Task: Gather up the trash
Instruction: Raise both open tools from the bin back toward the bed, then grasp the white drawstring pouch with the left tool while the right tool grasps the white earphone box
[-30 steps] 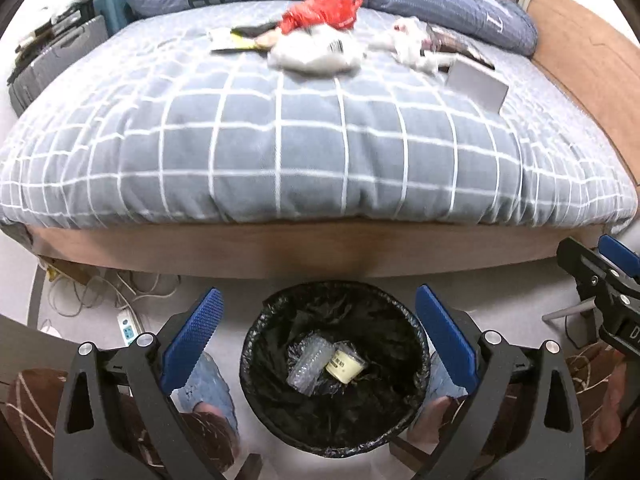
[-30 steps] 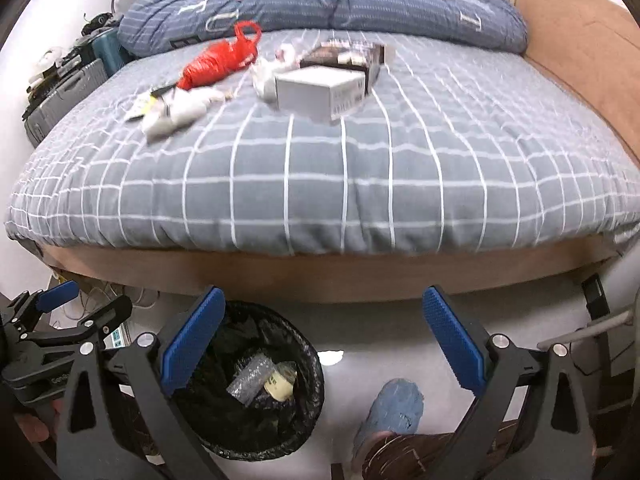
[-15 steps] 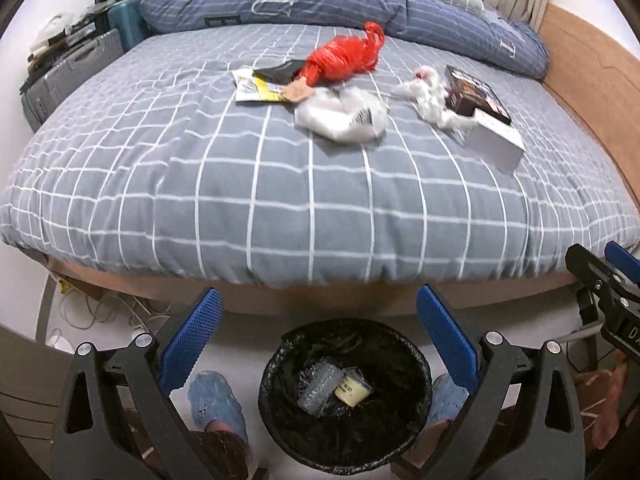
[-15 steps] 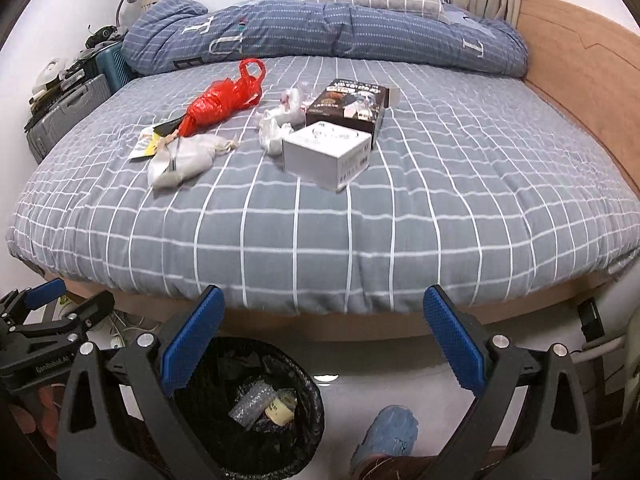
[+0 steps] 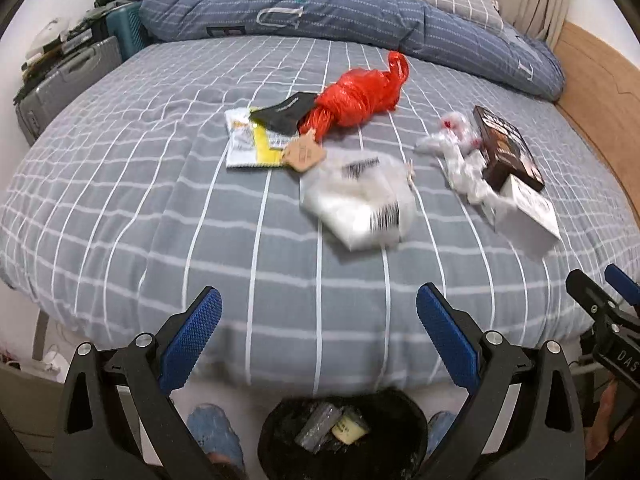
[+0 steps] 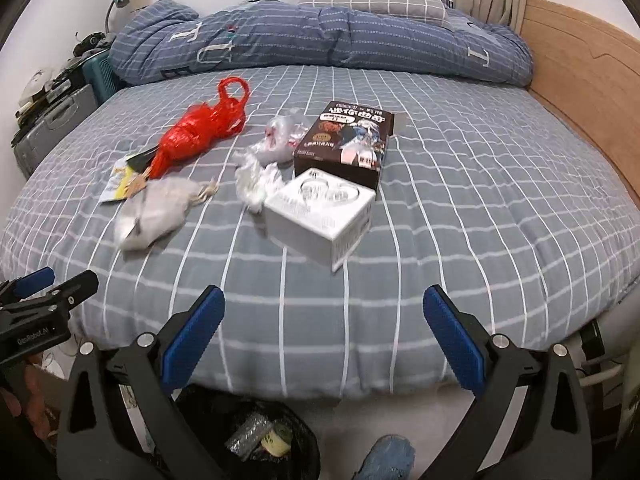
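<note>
Trash lies on the grey checked bed (image 5: 160, 208): a red plastic bag (image 5: 356, 100), a white plastic bag (image 5: 360, 200), a yellow-white wrapper (image 5: 244, 142), crumpled clear plastic (image 5: 460, 156), a dark brown box (image 6: 346, 140) and a white box (image 6: 320, 216). A black-lined bin (image 5: 344, 436) stands on the floor below the bed edge, with a plastic piece and a small pale container inside. My left gripper (image 5: 316, 324) is open and empty above the bin. My right gripper (image 6: 322, 324) is open and empty, facing the white box.
A folded blue duvet (image 6: 320, 40) and a pillow lie at the head of the bed. A wooden headboard (image 6: 580, 72) is on the right. Grey cases (image 5: 60, 88) stand at the left. The person's feet in blue slippers (image 5: 216, 436) flank the bin.
Both grippers have risen and tilted up from the bin toward the bed top. The trash on the bed now fills the views, and the bin has dropped to the bottom edge.
</note>
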{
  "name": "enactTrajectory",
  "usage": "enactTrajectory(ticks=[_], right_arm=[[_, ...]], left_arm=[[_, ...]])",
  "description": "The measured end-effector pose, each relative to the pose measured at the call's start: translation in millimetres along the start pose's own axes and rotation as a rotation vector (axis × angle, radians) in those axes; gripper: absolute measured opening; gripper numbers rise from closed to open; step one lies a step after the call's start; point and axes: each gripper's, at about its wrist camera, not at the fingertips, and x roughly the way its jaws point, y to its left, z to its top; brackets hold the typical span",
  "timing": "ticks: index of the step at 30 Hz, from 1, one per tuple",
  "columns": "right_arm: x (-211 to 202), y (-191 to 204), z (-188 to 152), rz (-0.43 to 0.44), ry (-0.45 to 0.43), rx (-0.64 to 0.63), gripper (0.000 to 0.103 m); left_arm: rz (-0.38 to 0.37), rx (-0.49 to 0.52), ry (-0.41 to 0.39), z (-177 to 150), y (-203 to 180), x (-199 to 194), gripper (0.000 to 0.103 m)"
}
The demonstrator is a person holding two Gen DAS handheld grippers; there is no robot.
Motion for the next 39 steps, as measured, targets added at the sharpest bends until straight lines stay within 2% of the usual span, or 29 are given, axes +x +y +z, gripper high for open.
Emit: enactTrajectory(ticks=[13, 20, 29, 31, 34, 36, 39], right_arm=[[60.3, 2.8, 34.9, -0.010, 0.031, 0.027, 0.095], [75.6, 8.3, 39.4, 0.000, 0.044, 0.022, 0.095], [87.4, 13.3, 38.4, 0.003, 0.050, 0.018, 0.095], [89.2, 13.2, 38.8, -0.002, 0.047, 0.018, 0.093], [92.6, 11.8, 38.9, -0.017, 0.051, 0.014, 0.083], [92.9, 9.9, 38.1, -0.007, 0.050, 0.017, 0.083], [91.7, 8.5, 36.5, 0.002, 0.045, 0.010, 0.082]], left_arm=[[0.002, 0.042, 0.011, 49.0, -15.9, 54.6, 0.096], [-0.037, 0.037, 0.028, 59.7, -19.9, 69.3, 0.096], [-0.041, 0.041, 0.043, 62.7, -28.5, 82.2, 0.094], [-0.052, 0.050, 0.053, 63.8, -31.4, 86.9, 0.087], [-0.049, 0.056, 0.053, 64.4, -33.6, 91.1, 0.083], [-0.060, 0.056, 0.064, 64.9, -34.3, 94.4, 0.074], [-0.050, 0.072, 0.063, 63.0, -36.4, 95.7, 0.066]])
